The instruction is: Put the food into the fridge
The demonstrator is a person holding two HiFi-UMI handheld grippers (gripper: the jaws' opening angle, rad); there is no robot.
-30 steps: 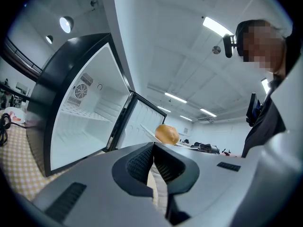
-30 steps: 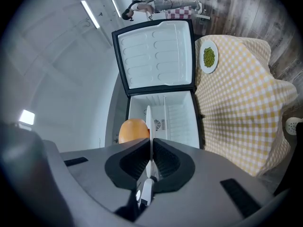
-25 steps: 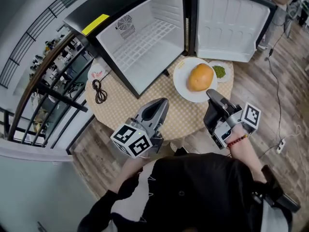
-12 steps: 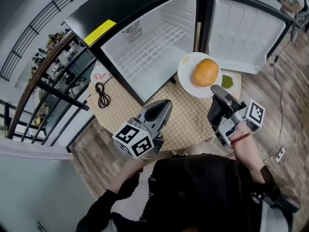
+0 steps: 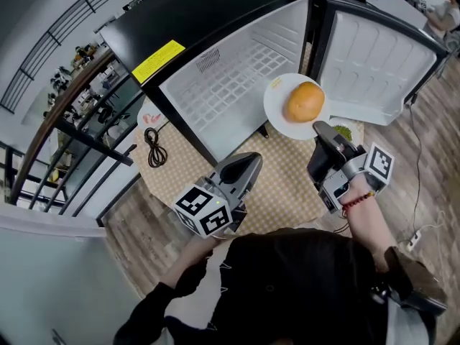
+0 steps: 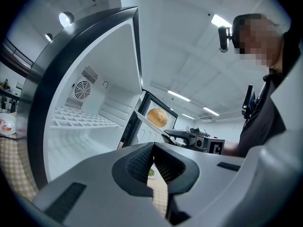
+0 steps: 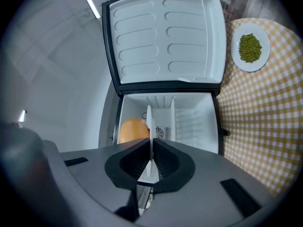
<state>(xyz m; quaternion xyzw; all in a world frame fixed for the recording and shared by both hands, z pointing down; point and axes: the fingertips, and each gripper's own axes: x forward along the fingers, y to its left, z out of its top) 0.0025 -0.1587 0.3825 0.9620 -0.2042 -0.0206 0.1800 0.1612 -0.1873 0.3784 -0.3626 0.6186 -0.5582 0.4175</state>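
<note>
My right gripper (image 5: 321,129) is clamped on the rim of the plate (image 5: 282,117); in the right gripper view the rim runs edge-on between the pads. The round orange food (image 5: 304,101) sits on the plate, which I hold off the table (image 5: 282,187) at the mouth of the open fridge (image 5: 230,77), beside its door (image 5: 374,63). It rests on no shelf. My left gripper (image 5: 251,161) hovers over the table with its jaws together on nothing. A dish of greens (image 7: 250,47) lies on the table near the door.
</note>
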